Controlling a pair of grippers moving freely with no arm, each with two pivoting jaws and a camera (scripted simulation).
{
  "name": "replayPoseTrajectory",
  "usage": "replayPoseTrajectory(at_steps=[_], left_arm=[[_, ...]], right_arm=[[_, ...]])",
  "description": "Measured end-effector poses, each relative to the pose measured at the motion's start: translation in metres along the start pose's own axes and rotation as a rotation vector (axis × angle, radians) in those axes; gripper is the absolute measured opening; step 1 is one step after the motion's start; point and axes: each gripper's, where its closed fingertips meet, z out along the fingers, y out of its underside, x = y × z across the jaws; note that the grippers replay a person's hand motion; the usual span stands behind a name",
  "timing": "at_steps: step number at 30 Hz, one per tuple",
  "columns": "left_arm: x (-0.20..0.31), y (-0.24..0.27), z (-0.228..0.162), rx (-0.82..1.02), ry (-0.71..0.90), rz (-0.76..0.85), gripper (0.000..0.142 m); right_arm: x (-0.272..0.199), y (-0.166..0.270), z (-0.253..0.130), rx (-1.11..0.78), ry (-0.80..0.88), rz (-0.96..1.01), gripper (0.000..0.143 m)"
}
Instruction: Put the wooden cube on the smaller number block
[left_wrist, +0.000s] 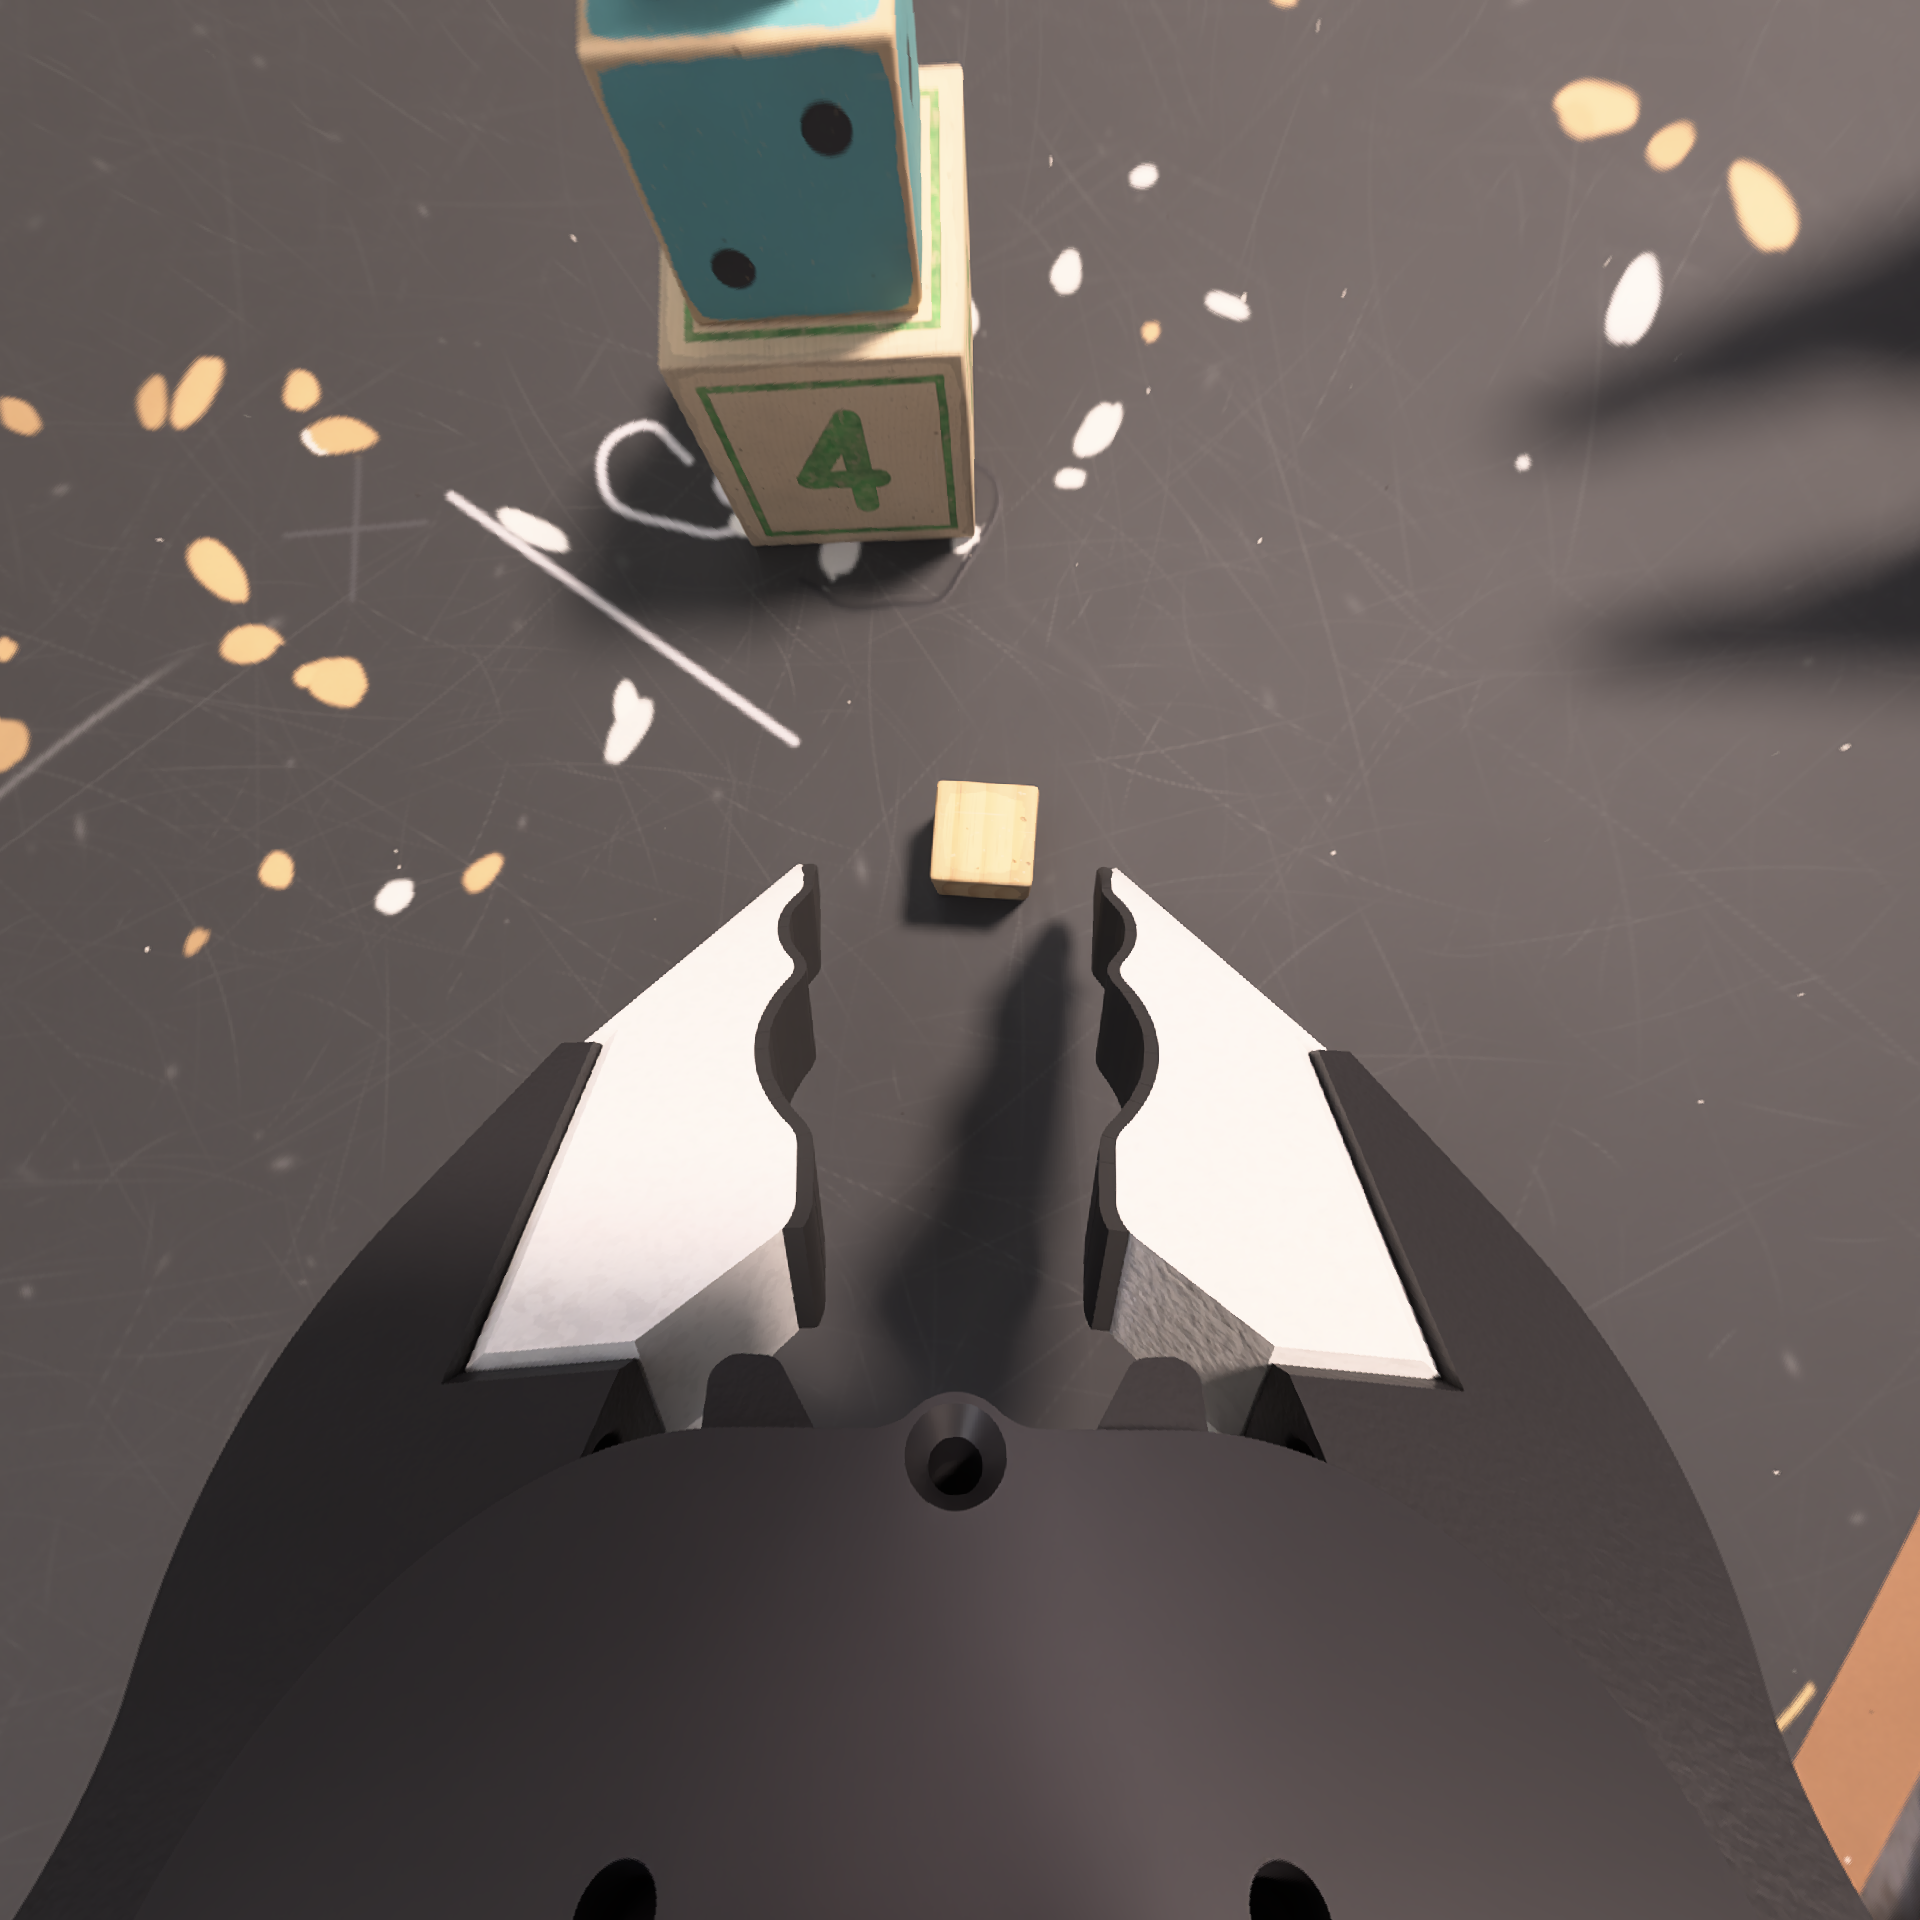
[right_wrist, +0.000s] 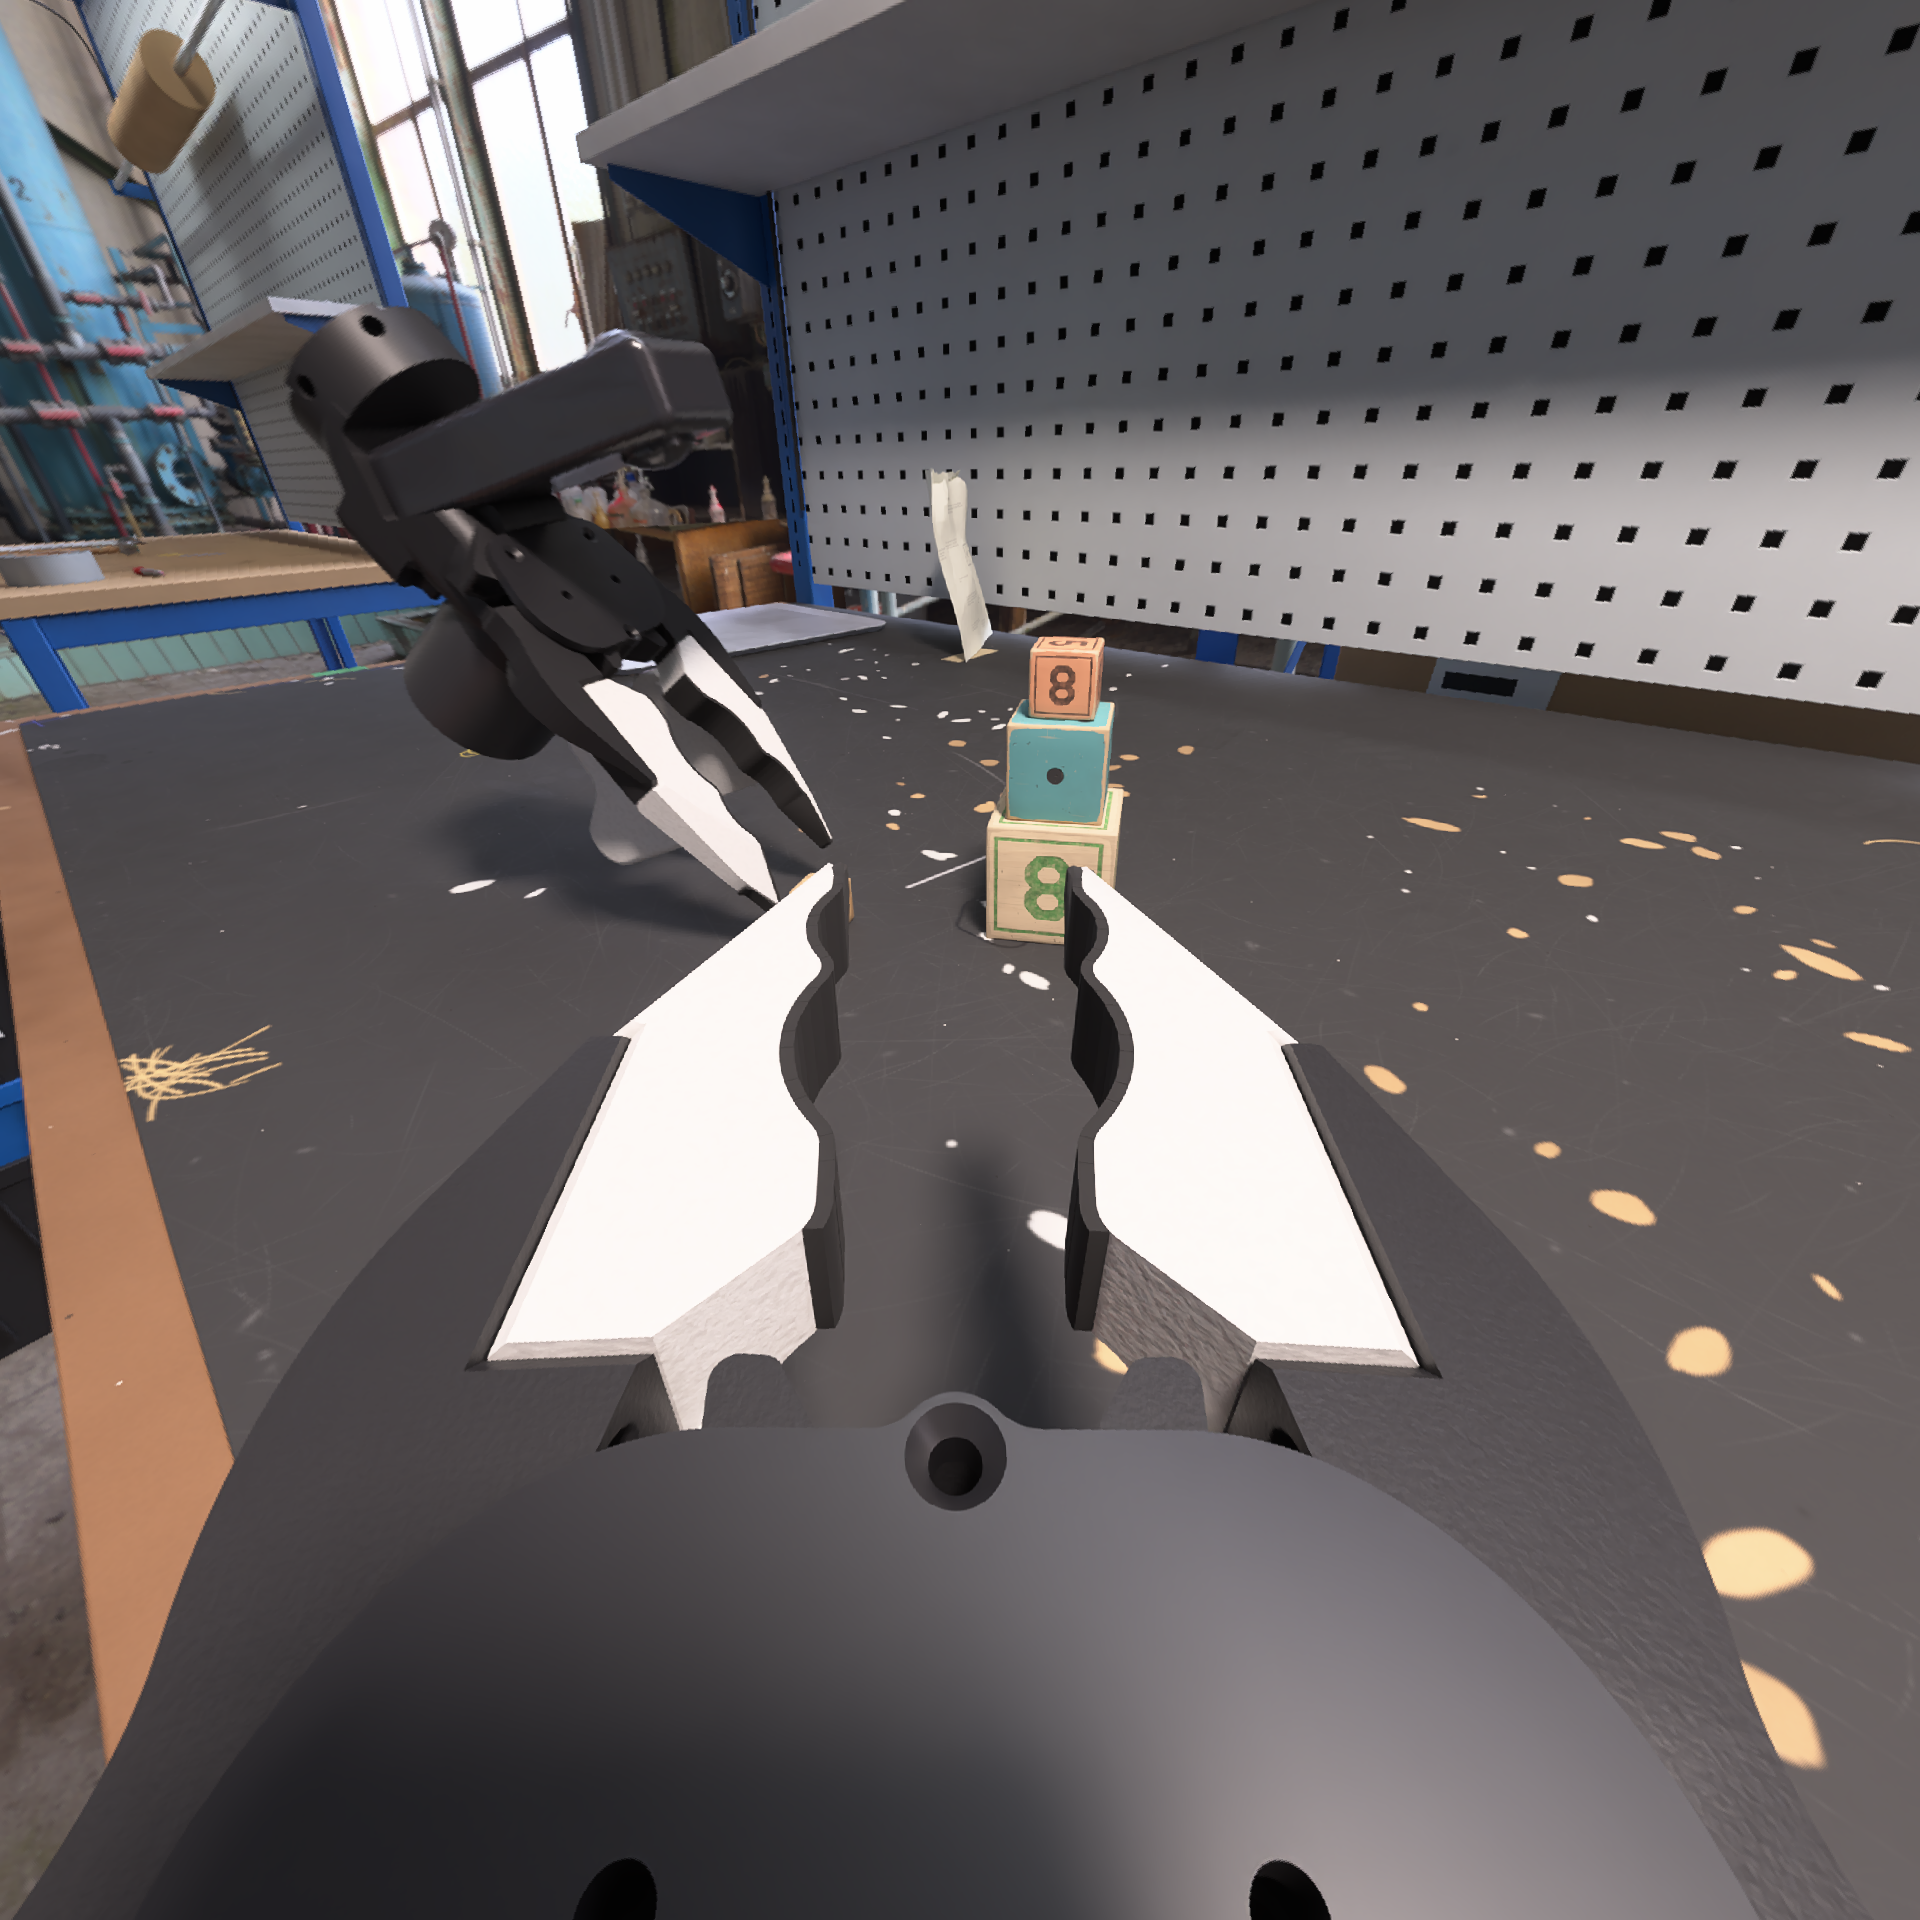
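Observation:
A small plain wooden cube (left_wrist: 984, 836) lies on the dark table, just ahead of my left gripper (left_wrist: 956, 875), which is open, empty and angled down at it. Beyond the cube stands a stack: a large green-printed number block (left_wrist: 831, 447) with a teal dice block (left_wrist: 769, 177) on it. In the right wrist view the stack shows whole: green block (right_wrist: 1049, 883), teal dice block (right_wrist: 1058, 774) and a small orange number block (right_wrist: 1065, 681) on top. My right gripper (right_wrist: 956, 875) is open and empty, short of the stack. The left gripper (right_wrist: 800, 868) shows to its left.
A white pegboard wall (right_wrist: 1455, 364) with a shelf above it stands behind the stack, and a paper strip (right_wrist: 961, 561) hangs on it. The table's orange left edge (right_wrist: 104, 1143) is near. White and tan paint spots (left_wrist: 218, 569) mark the tabletop.

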Motion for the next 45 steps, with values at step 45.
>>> replayPoseTrajectory(at_steps=[45], left_arm=[[-0.030, -0.141, -0.027, -0.062, -0.023, -0.013, 0.020]], right_arm=[[-0.001, 0.001, -0.001, -0.008, -0.031, 0.031, 0.035]])
